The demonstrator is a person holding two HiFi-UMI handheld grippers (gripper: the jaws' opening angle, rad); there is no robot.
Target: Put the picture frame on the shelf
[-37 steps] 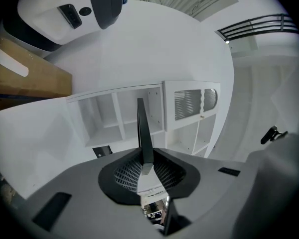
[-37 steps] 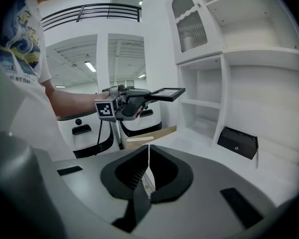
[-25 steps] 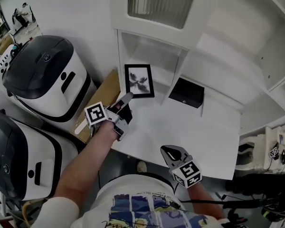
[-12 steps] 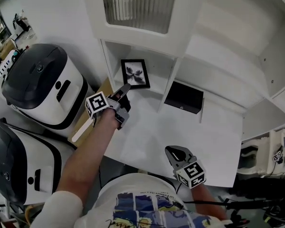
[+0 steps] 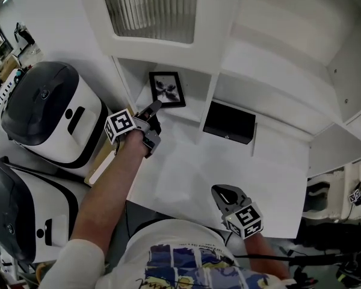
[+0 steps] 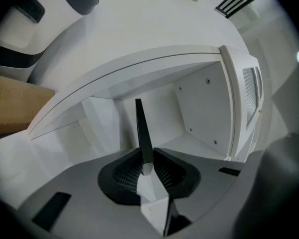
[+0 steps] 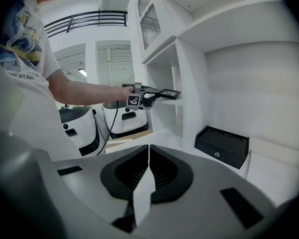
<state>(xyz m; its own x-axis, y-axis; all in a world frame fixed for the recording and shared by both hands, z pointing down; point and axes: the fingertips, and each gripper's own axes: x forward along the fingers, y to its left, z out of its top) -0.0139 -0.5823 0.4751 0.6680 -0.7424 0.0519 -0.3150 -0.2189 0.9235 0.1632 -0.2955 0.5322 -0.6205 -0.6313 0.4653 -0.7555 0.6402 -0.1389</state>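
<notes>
Placing picture frame [image 5: 166, 89] in shelf [image 5: 195, 110]
L hand-held gripper [image 5: 153, 108] grips its edge, jaws just easing apart, prob to let go inside; R hand-held gripper [image 5: 224, 192] shut, empty, parked clear

This is a lab hall staged like a home: a white wall shelf unit [image 5: 224, 23] stands beside two bulky white-and-black rounded machines [image 5: 45, 110], with tangled black cables [image 5: 322, 258] on the floor and a black-railed gallery [image 7: 84, 18] overhead.
</notes>
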